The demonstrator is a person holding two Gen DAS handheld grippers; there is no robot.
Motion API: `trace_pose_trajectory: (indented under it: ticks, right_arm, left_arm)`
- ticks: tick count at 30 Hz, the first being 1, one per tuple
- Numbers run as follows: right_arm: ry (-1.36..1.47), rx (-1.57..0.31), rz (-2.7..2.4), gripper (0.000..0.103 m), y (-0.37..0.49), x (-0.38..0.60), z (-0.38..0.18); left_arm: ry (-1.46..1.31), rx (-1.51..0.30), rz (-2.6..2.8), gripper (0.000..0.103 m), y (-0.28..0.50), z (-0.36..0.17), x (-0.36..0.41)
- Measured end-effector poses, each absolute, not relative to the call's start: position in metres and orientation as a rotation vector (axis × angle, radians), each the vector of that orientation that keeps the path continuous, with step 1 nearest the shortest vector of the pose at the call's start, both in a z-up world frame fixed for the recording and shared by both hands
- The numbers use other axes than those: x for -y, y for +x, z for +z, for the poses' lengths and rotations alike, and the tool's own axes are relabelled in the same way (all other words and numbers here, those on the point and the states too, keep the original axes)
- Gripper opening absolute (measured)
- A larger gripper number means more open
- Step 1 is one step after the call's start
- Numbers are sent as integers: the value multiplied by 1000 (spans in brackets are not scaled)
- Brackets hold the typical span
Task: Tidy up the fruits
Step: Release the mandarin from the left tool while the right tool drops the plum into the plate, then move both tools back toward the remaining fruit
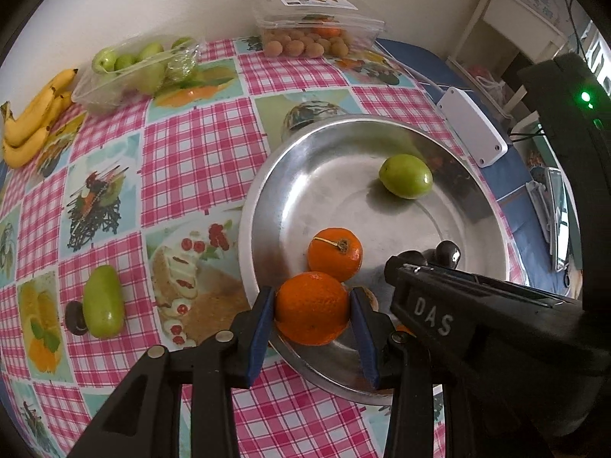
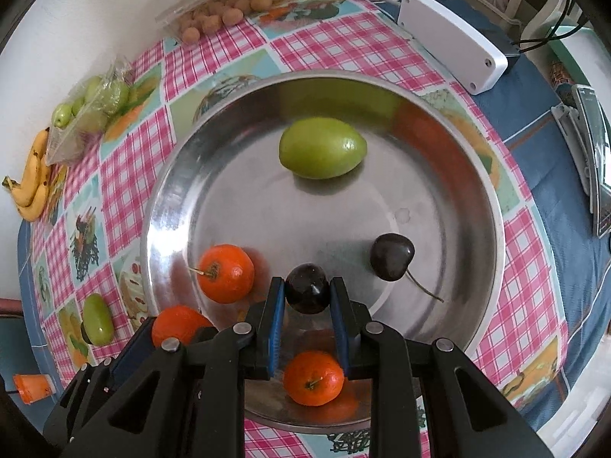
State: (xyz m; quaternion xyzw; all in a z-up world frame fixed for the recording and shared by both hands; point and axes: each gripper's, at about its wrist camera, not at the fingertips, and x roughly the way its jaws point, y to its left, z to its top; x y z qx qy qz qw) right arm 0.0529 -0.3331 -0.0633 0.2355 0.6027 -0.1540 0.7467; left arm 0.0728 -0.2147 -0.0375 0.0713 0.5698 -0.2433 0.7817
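Two views share your steel bowl (image 1: 263, 191); its green fruit (image 1: 405, 176) lies at the far side. Your left gripper (image 1: 313, 315) clamps an orange (image 1: 311, 307) over the near rim. Only the right wrist view shows your right gripper (image 2: 307, 297) pinching a dark cherry (image 2: 306, 293), a loose cherry (image 2: 391, 256) beside it.

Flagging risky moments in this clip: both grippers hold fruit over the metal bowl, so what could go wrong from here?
1. The left gripper holds its orange at the bowl's near rim; released there, it might roll out onto the tablecloth.
2. The right gripper pinches a dark cherry that could bruise.
3. The two grippers sit close and could bump each other.
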Motion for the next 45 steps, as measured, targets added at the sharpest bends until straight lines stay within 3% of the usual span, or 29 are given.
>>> trace_pose_trajectory:
  ticks: [8,12,14,24,45]
  right_arm:
    - [526,-1334,-341,27,55,332,-69]
    - [530,-1325,-344,37,55,334,-67]
    - [529,-1319,-345,37,53,336,-64]
    - [513,-1240,-352,37,50,336,-33]
    - [450,-1260,-270,36,62,300,-26]
  left_arm:
    - [143,-1247,-534,44,73,-42,217]
    - [135,-1247,-536,47,74,-40,216]
    - [131,-1242,-536,53,74,-38,215]
    - [61,-1228,-512,56,83,-21,196]
    - [-226,-1217,-224,56,135,-14,71]
